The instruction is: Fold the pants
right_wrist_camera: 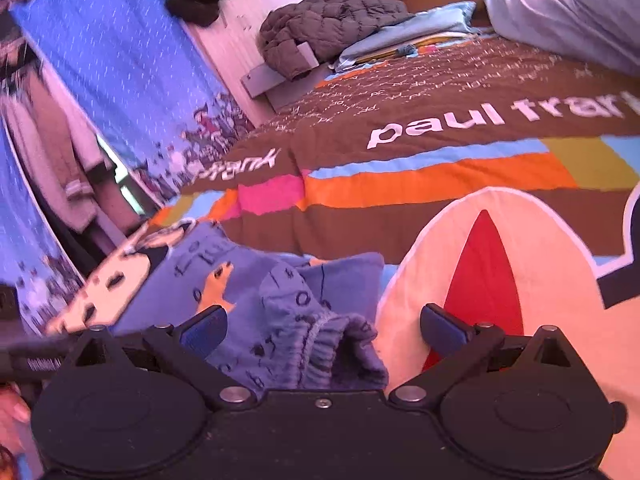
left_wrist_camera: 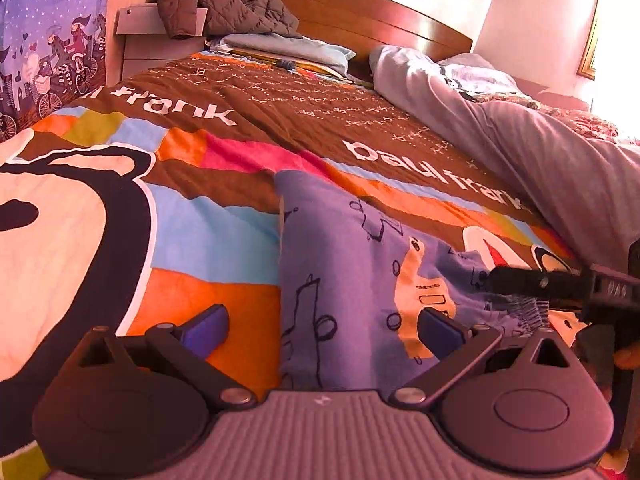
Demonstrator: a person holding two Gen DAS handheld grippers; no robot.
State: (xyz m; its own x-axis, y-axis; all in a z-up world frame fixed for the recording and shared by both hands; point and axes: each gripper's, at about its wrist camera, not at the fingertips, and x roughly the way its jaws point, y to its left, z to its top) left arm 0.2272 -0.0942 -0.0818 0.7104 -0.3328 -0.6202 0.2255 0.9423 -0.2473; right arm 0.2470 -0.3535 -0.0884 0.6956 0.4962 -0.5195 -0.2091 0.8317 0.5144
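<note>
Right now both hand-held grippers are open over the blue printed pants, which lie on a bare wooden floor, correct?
Not quite. The pants lie on a colourful bedspread covering a bed, not on a wooden floor; the left wrist view shows this plainly. The rest holds: the left hand-held gripper and the right hand-held gripper are both open over the blue printed pants.

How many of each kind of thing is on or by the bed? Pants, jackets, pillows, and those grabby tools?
Pants: 1
Jacket: 1
Pillows: 2
Left tool and right tool, both open: 2
Total: 6
</note>
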